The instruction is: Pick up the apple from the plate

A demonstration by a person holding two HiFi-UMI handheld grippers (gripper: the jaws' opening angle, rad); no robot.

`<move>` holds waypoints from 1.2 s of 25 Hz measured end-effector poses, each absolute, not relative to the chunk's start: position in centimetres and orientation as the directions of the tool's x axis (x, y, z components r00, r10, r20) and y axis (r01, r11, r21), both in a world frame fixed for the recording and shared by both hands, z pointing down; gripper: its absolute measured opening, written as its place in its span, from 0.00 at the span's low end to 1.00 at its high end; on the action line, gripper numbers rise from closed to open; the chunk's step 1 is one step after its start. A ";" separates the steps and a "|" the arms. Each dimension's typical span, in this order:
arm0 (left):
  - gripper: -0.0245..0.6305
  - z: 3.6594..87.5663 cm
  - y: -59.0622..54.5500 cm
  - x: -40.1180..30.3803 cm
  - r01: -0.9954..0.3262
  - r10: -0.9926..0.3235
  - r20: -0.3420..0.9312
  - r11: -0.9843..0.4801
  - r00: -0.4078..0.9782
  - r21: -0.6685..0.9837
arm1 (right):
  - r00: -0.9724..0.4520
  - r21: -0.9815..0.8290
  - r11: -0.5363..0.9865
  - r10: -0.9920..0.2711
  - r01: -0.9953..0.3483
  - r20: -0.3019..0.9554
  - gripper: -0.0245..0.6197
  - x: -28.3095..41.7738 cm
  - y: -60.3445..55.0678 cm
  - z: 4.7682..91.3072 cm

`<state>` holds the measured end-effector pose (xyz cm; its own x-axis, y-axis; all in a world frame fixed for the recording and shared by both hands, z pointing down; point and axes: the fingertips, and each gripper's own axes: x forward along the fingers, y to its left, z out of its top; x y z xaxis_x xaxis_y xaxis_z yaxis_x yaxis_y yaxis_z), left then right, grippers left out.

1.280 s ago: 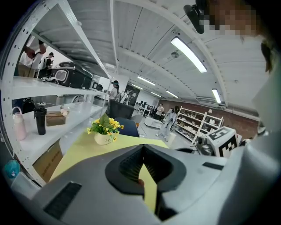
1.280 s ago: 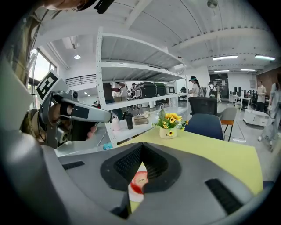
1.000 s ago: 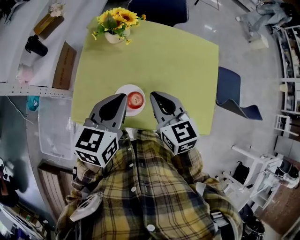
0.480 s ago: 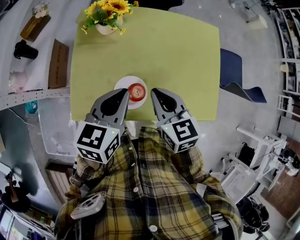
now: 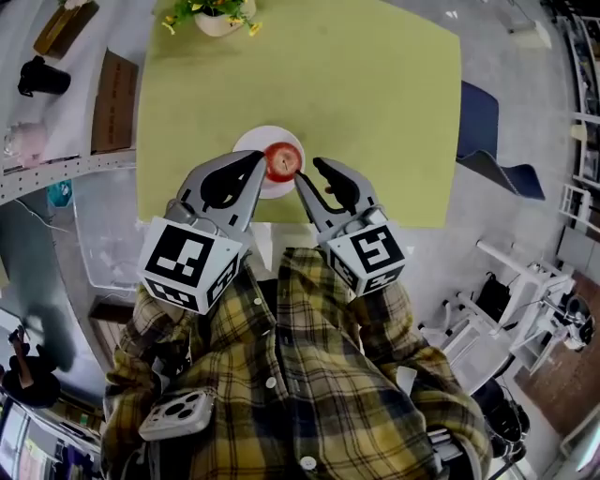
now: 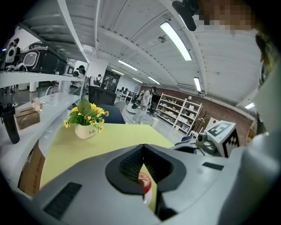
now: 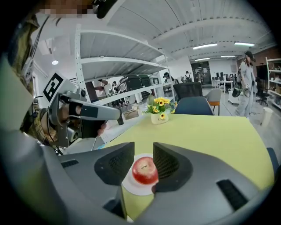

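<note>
A red apple (image 5: 282, 160) sits on a small white plate (image 5: 247, 143) near the front edge of the yellow-green table (image 5: 375, 103). My left gripper (image 5: 259, 161) is shut and empty, its tip over the plate just left of the apple. Through the narrow slit under its jaws I see the apple (image 6: 144, 179) and the plate (image 6: 148, 195). My right gripper (image 5: 310, 177) is just right of the apple, and its jaws are opening. In the right gripper view (image 7: 143, 149) the apple (image 7: 145, 170) shows in the gap on its plate (image 7: 131, 188), ahead of the pads and untouched.
A white pot of sunflowers (image 5: 212, 16) stands at the table's far left corner. A blue chair (image 5: 487, 141) is at the table's right. A white shelf on the left carries a black cup (image 5: 41, 75) and a brown box (image 5: 112, 112).
Both grippers have moved forward and down to the plate. The right gripper's jaws were shut and now stand apart. The left gripper's tip has reached over the plate.
</note>
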<state>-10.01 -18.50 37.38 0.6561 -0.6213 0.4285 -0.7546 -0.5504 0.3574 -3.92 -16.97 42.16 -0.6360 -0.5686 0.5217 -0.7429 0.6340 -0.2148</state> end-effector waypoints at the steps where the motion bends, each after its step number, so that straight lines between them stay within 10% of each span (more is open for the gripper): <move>1: 0.05 37.6 -18.6 -10.0 -0.756 -0.622 0.431 -0.554 0.654 0.349 | -0.640 -0.218 0.640 -0.558 -0.737 0.528 0.22 -4.0 -16.9 42.5; 17: 0.05 41.3 -19.3 -10.0 -0.797 -0.664 0.441 -0.476 0.603 0.373 | -0.665 -0.225 0.722 -0.408 -0.655 0.626 0.60 -6.1 -15.7 48.7; 30: 0.05 45.7 -19.0 -11.3 -0.807 -0.652 0.485 -0.399 0.583 0.435 | -0.625 -0.242 0.700 -0.361 -0.672 0.692 0.62 -6.9 -16.9 54.4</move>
